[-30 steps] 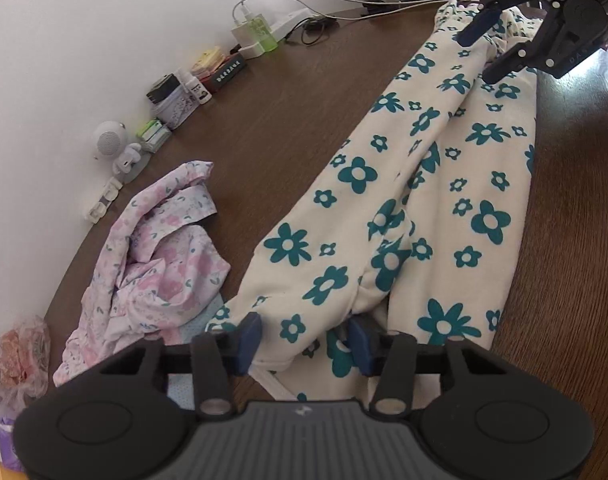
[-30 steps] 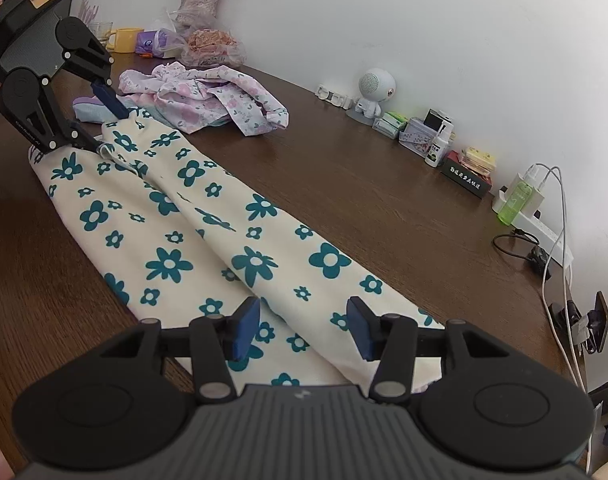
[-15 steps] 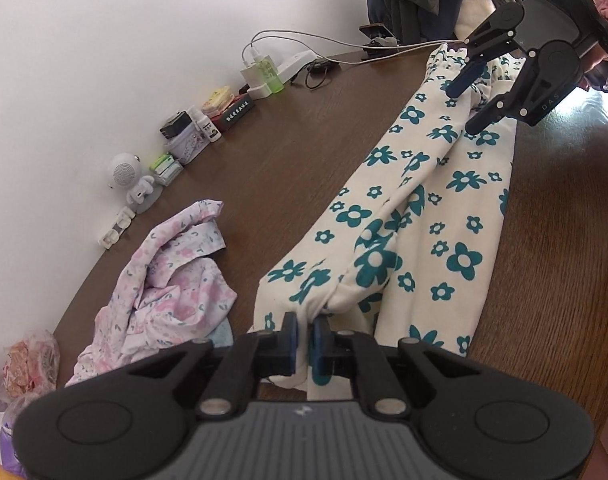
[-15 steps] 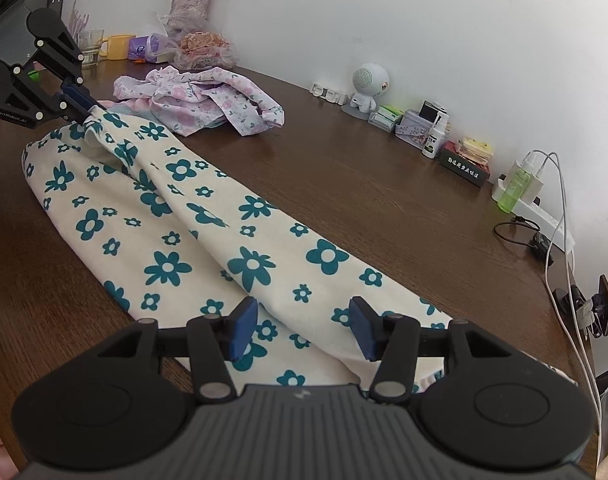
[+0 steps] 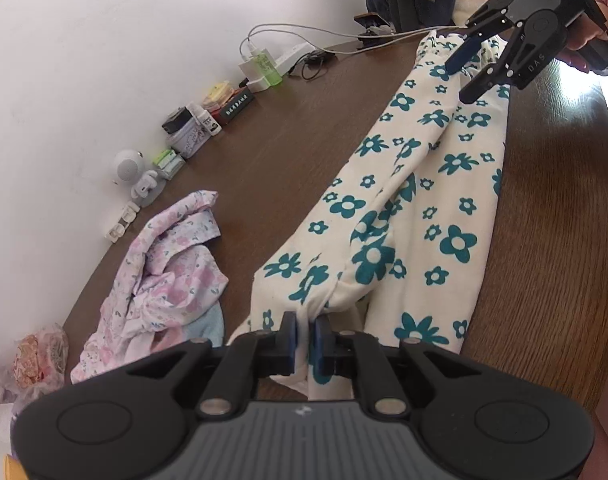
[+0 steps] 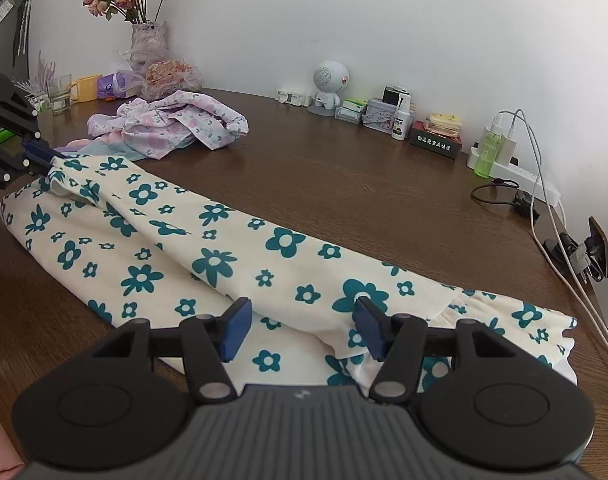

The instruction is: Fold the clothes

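Pinching floral garment (image 5: 408,216) hem, left jaws

Flower-print trousers (image 6: 232,240): soft matt cloth. Table (image 6: 344,184): dark wood grain, slight sheen. Gripper pads (image 6: 235,327): matt blue.

Dark wood-grain table (image 6: 344,168). Cream garment with teal flowers (image 6: 208,256) lies stretched along it. Crumpled pink floral garment (image 6: 172,124) beside one end. Along the wall edge: white robot figurine (image 6: 330,84), small boxes and tins (image 6: 384,114), green bottle (image 6: 489,152), power strip (image 6: 520,178) with cables, yellow mug (image 6: 86,87), glass (image 6: 60,94), flower vase (image 6: 148,42).
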A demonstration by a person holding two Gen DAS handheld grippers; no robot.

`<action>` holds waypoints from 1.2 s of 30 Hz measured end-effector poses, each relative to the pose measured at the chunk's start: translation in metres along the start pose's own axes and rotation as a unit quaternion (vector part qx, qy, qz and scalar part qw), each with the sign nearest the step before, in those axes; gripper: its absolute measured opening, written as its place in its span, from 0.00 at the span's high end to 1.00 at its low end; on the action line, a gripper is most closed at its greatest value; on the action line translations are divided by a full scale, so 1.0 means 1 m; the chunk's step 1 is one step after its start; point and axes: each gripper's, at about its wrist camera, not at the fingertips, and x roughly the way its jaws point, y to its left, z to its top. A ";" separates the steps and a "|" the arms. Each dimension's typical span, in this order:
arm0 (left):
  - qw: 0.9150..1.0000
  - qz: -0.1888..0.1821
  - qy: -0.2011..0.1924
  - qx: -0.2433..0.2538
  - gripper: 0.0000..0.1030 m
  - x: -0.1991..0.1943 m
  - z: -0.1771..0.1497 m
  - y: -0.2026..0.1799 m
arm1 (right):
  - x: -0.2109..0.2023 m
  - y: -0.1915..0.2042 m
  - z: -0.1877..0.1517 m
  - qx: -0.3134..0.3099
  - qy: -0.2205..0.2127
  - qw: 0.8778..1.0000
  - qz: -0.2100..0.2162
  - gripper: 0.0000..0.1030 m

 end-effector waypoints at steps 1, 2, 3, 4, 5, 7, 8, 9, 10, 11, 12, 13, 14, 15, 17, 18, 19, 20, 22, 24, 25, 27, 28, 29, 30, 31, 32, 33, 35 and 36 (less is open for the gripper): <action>1.000 -0.005 0.004 -0.008 0.80 0.001 -0.003 0.001 | -0.001 0.000 0.000 0.002 -0.001 1.000 0.001 0.43; 1.000 -0.008 0.005 -0.020 0.76 -0.001 -0.006 0.004 | -0.002 -0.002 -0.001 0.004 -0.002 1.000 0.001 0.42; 0.999 -0.007 0.003 -0.033 0.64 -0.004 -0.008 0.007 | -0.004 -0.004 -0.001 0.008 -0.004 1.000 0.000 0.42; 0.999 0.000 -0.004 -0.051 0.54 -0.010 -0.010 0.012 | -0.007 -0.006 -0.002 0.016 -0.007 1.000 0.000 0.41; 0.997 0.008 -0.012 -0.070 0.51 -0.017 -0.012 0.019 | -0.010 -0.010 -0.002 0.023 -0.010 1.000 -0.001 0.41; 0.991 0.032 -0.020 -0.125 0.47 -0.032 -0.011 0.036 | -0.014 -0.019 0.000 0.047 -0.018 0.999 0.000 0.41; 0.988 0.045 -0.032 -0.147 0.47 -0.037 -0.007 0.042 | -0.015 -0.025 0.000 0.062 -0.022 0.998 0.001 0.41; 0.984 0.045 -0.049 -0.162 0.47 -0.039 -0.001 0.045 | -0.014 -0.030 0.002 0.075 -0.024 0.997 0.004 0.41; 0.981 0.040 -0.067 -0.176 0.47 -0.040 0.006 0.047 | -0.011 -0.033 0.005 0.084 -0.025 0.996 0.004 0.41; 0.978 0.036 -0.085 -0.189 0.47 -0.041 0.012 0.048 | -0.007 -0.035 0.007 0.089 -0.024 0.996 0.001 0.41; 0.976 0.030 -0.089 -0.197 0.47 -0.035 0.019 0.044 | -0.002 -0.034 0.009 0.088 -0.021 0.996 -0.002 0.41; 0.975 0.025 -0.089 -0.202 0.47 -0.026 0.026 0.039 | 0.003 -0.032 0.011 0.087 -0.018 0.996 -0.004 0.41; 0.974 0.019 -0.088 -0.207 0.47 -0.017 0.032 0.033 | 0.009 -0.029 0.011 0.084 -0.013 0.996 -0.005 0.41; 0.973 0.016 -0.081 -0.217 0.47 -0.007 0.034 0.026 | 0.013 -0.026 0.009 0.077 -0.008 0.997 -0.011 0.41; 0.969 0.013 -0.061 -0.239 0.47 0.014 0.033 0.014 | 0.018 -0.024 0.004 0.069 0.001 0.997 -0.019 0.41; 0.967 0.013 -0.050 -0.251 0.47 0.022 0.030 0.010 | 0.019 -0.025 0.001 0.068 0.005 0.997 -0.023 0.41; 0.964 0.012 -0.040 -0.262 0.49 0.030 0.027 0.005 | 0.020 -0.026 -0.003 0.067 0.008 0.997 -0.026 0.41; 0.961 0.010 -0.032 -0.275 0.50 0.035 0.022 0.004 | 0.018 -0.032 -0.006 0.074 0.010 0.997 -0.028 0.41; 0.955 0.005 -0.024 -0.296 0.51 0.041 0.014 0.003 | 0.013 -0.043 -0.012 0.090 0.007 0.996 -0.027 0.41; 0.951 0.003 -0.026 -0.308 0.51 0.041 0.009 0.003 | 0.007 -0.055 -0.019 0.108 0.007 0.994 -0.030 0.41; 0.949 0.002 -0.027 -0.314 0.51 0.041 0.006 0.004 | 0.003 -0.062 -0.022 0.121 0.005 0.992 -0.026 0.41; 0.949 0.003 -0.027 -0.315 0.51 0.042 0.005 0.003 | -0.002 -0.074 -0.029 0.138 0.007 0.990 -0.033 0.41; 0.949 0.004 -0.027 -0.315 0.51 0.042 0.005 0.003 | -0.004 -0.080 -0.033 0.144 0.007 0.989 -0.038 0.41; 0.949 0.004 -0.027 -0.315 0.51 0.041 0.005 0.003 | -0.006 -0.086 -0.036 0.150 0.008 0.988 -0.044 0.41; 0.949 0.005 -0.026 -0.315 0.51 0.041 0.006 0.003 | -0.008 -0.089 -0.039 0.153 0.009 0.987 -0.049 0.41; 0.949 0.005 -0.026 -0.314 0.51 0.041 0.006 0.002 | -0.010 -0.093 -0.041 0.157 0.009 0.986 -0.055 0.41; 0.949 0.006 -0.026 -0.315 0.51 0.041 0.005 0.002 | -0.012 -0.096 -0.043 0.160 0.009 0.985 -0.060 0.41; 0.948 0.006 -0.026 -0.316 0.51 0.041 0.005 0.002 | -0.013 -0.099 -0.045 0.162 0.009 0.985 -0.063 0.41; 0.948 0.007 -0.026 -0.319 0.51 0.041 0.005 0.002 | -0.015 -0.101 -0.048 0.167 0.007 0.984 -0.062 0.41; 0.947 0.008 -0.026 -0.319 0.51 0.041 0.005 0.002 | -0.016 -0.101 -0.049 0.167 0.005 0.984 -0.063 0.41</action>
